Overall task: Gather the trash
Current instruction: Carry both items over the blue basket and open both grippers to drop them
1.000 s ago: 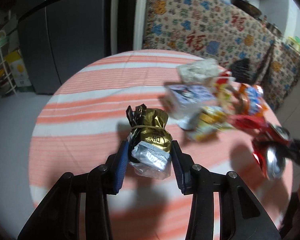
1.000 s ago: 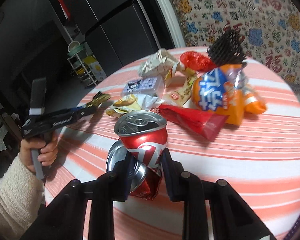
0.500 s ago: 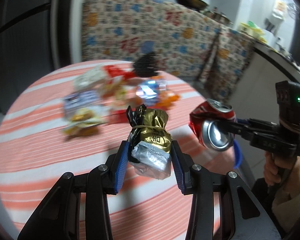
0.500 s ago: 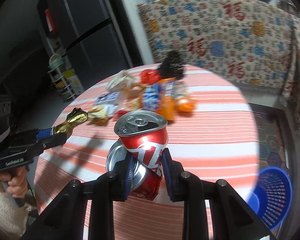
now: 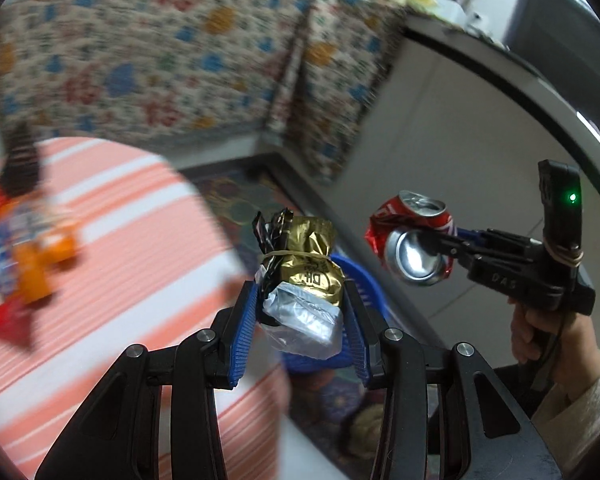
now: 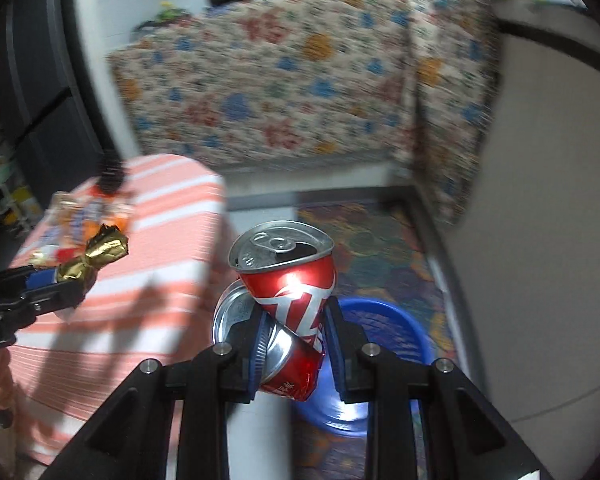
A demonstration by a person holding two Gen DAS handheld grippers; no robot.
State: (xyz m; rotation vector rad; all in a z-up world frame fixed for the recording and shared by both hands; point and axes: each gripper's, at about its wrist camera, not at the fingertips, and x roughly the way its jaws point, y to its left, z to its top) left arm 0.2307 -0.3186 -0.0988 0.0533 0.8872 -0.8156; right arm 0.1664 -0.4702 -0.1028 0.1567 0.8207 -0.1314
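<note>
My left gripper (image 5: 300,320) is shut on a gold and silver foil wrapper (image 5: 304,276), held in the air past the table's right edge. My right gripper (image 6: 294,332) is shut on a crushed red soda can (image 6: 288,292). The can also shows in the left wrist view (image 5: 414,236), to the right of the wrapper. A blue trash basket (image 6: 384,332) stands on the floor right behind and below the can; in the left wrist view the basket (image 5: 360,280) is mostly hidden behind the wrapper. The left gripper with the wrapper (image 6: 96,250) shows at the left of the right wrist view.
The round table with an orange-striped cloth (image 5: 120,264) lies to the left, with several snack wrappers (image 5: 28,256) on it. A patterned floor mat (image 6: 380,248) lies under the basket. A floral-draped counter (image 6: 280,80) and a white cabinet (image 5: 440,128) stand behind.
Both grippers swung right, away from the table, with their loads held. The blue basket has come into view below them.
</note>
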